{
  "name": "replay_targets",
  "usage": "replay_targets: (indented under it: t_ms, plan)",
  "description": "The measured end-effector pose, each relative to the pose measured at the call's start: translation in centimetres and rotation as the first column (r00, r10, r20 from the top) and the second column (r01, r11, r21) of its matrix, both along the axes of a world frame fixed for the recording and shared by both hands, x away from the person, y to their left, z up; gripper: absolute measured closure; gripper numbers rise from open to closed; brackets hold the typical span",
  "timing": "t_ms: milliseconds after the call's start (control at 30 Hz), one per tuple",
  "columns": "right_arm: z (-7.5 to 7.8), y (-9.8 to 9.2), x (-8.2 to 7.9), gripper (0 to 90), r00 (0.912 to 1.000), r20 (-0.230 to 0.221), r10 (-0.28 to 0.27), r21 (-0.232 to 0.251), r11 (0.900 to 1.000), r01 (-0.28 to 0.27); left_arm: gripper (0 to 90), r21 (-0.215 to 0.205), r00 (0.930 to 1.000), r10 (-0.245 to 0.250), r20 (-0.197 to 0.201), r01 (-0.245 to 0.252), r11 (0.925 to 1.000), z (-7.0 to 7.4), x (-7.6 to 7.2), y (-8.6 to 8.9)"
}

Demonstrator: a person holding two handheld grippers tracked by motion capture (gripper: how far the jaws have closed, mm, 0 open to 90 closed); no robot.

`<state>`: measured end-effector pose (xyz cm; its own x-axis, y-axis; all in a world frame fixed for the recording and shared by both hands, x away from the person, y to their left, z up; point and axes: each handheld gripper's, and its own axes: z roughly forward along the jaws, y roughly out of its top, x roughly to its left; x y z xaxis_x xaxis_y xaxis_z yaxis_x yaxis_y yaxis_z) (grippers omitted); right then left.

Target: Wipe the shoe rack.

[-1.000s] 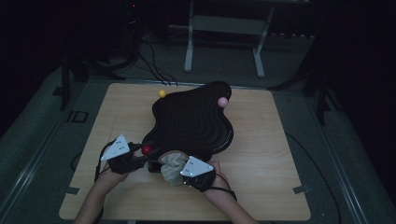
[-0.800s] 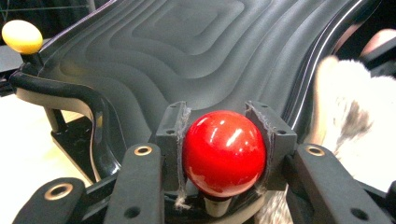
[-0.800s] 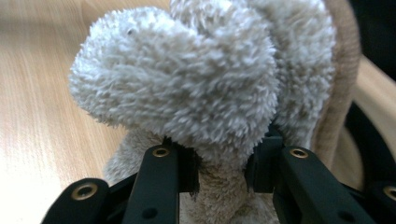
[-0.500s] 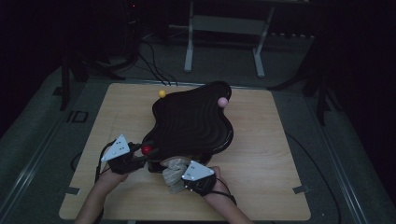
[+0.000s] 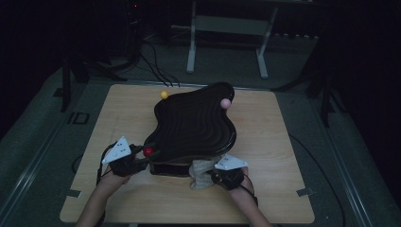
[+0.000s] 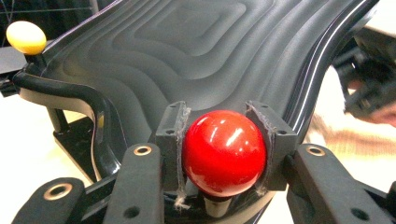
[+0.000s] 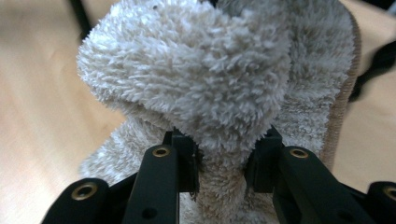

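My wooden table point(image 5: 123, 118) fills the middle of the frame, pale under a dark room. Two strips of tape point(image 5: 70, 193) sit at its lower corners. Beyond its far edge, at top centre, a grey metal stand point(image 5: 227, 28) rises, with black cables point(image 5: 156, 71) trailing across the floor at upper left.

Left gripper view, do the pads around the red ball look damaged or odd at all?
Yes. The left gripper is shut on the red ball, and the grey pads look worn: their inner edges are ragged, with loose fibres hanging below. The ball itself looks smooth and intact.
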<state>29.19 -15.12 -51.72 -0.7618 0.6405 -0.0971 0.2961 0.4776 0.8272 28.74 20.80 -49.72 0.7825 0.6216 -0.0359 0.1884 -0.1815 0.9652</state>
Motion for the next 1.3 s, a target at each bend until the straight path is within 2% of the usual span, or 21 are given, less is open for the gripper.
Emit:
replay_targets:
  t_ms: [100, 133, 167, 267, 300, 333, 367, 400, 433, 500, 533, 600, 733, 800, 867, 1000, 1100, 1200, 1300]
  plan:
    - [0.9, -0.7, 1.3, 69.8, 0.9986, 0.03, -0.044, 0.038, 0.998, 0.043, 59.8, -0.004, 1.0, -0.003, 0.0, 0.003, 1.0, 0.0, 0.0, 0.0]
    - [0.9, -0.7, 1.3, 69.8, 0.9986, 0.03, -0.044, 0.038, 0.998, 0.043, 59.8, -0.004, 1.0, -0.003, 0.0, 0.003, 1.0, 0.0, 0.0, 0.0]
    - [1.0, -1.1, 2.2, 69.8, 0.9969, 0.049, -0.061, 0.031, 0.998, 0.06, 59.8, -0.002, 1.0, -0.004, 0.0, 0.004, 1.0, 0.0, 0.0, 0.0]
    - [0.7, -1.3, 3.1, 69.7, 0.9953, 0.054, -0.081, 0.019, 0.997, 0.08, 59.8, -0.003, 1.0, -0.006, 0.002, 0.006, 1.0, 0.0, 0.0, 0.0]
    - [-0.1, -1.3, 3.7, 69.5, 0.9931, 0.031, -0.113, 0.032, 0.993, 0.112, 59.8, -0.004, 1.0, -0.006, 0.002, 0.006, 1.0, 0.0, 0.0, 0.1]
    - [-0.7, -1.2, 4.0, 69.5, 0.9925, 0.012, -0.122, 0.039, 0.992, 0.121, 59.8, -0.006, 1.0, -0.007, 0.002, 0.007, 1.0, -0.1, 0.0, 0.1]
    - [-1.4, -1.2, 4.3, 69.3, 0.9917, -0.008, -0.128, 0.026, 0.991, 0.128, 59.7, -0.004, 1.0, -0.007, 0.002, 0.007, 1.0, -0.1, 0.0, 0.1]
    - [-1.4, -1.2, 4.3, 69.3, 0.9917, -0.008, -0.128, 0.026, 0.991, 0.128, 59.8, -0.004, 1.0, -0.007, 0.002, 0.007, 1.0, -0.1, 0.0, 0.1]
    - [-2.0, -1.2, 4.4, 69.1, 0.9907, -0.019, -0.135, 0.024, 0.991, 0.135, 59.8, -0.005, 1.0, -0.007, 0.002, 0.007, 1.0, -0.1, 0.0, 0.1]
    - [-2.6, -1.2, 4.2, 69.2, 0.9891, -0.033, -0.143, 0.06, 0.988, 0.145, 59.8, -0.004, 1.0, -0.004, 0.003, 0.004, 1.0, -0.1, 0.0, 0.0]
    - [-2.7, -0.9, 4.0, 69.3, 0.9894, -0.04, -0.14, 0.058, 0.988, 0.142, 59.8, -0.003, 1.0, -0.002, 0.003, 0.002, 1.0, 0.0, 0.0, 0.0]
    - [-2.6, -0.4, 3.6, 69.3, 0.9917, -0.047, -0.12, 0.059, 0.991, 0.123, 59.8, -0.001, 1.0, 0.0, 0.004, 0.0, 1.0, 0.0, 0.0, 0.0]
    - [-2.9, 0.8, 2.4, 69.3, 0.9978, -0.051, -0.041, 0.056, 0.997, 0.044, 59.8, -0.004, 1.0, -0.001, 0.003, 0.001, 1.0, -0.1, 0.0, 0.0]
    - [-2.8, 1.2, 2.0, 69.3, 0.9993, -0.023, -0.029, 0.025, 0.999, 0.03, 59.7, -0.004, 1.0, -0.001, 0.003, 0.001, 1.0, -0.1, 0.0, 0.0]
    - [-2.7, 0.9, 2.5, 69.1, 0.9989, -0.04, -0.023, 0.036, 0.999, 0.025, 59.8, -0.006, 1.0, -0.002, 0.002, 0.002, 1.0, -0.1, 0.0, 0.0]
    - [-2.3, 0.0, 3.7, 68.9, 0.9973, -0.02, -0.071, 0.015, 0.997, 0.071, 59.7, -0.008, 1.0, -0.005, 0.002, 0.005, 1.0, -0.1, 0.0, 0.1]
    - [-2.0, -0.8, 4.8, 68.7, 0.9915, -0.014, -0.13, 0.004, 0.992, 0.13, 59.8, -0.01, 1.0, -0.004, 0.0, 0.004, 0.9999, -0.1, 0.0, 0.1]
    - [-2.2, -1.6, 5.3, 68.5, 0.9867, -0.03, -0.16, 0.026, 0.987, 0.16, 59.7, -0.012, 1.0, -0.005, 0.001, 0.005, 0.9999, -0.1, 0.0, 0.1]
    - [-2.6, -1.6, 4.9, 68.6, 0.9837, -0.041, -0.175, 0.049, 0.983, 0.177, 59.8, -0.012, 1.0, -0.003, 0.001, 0.003, 0.9999, -0.1, 0.0, 0.1]
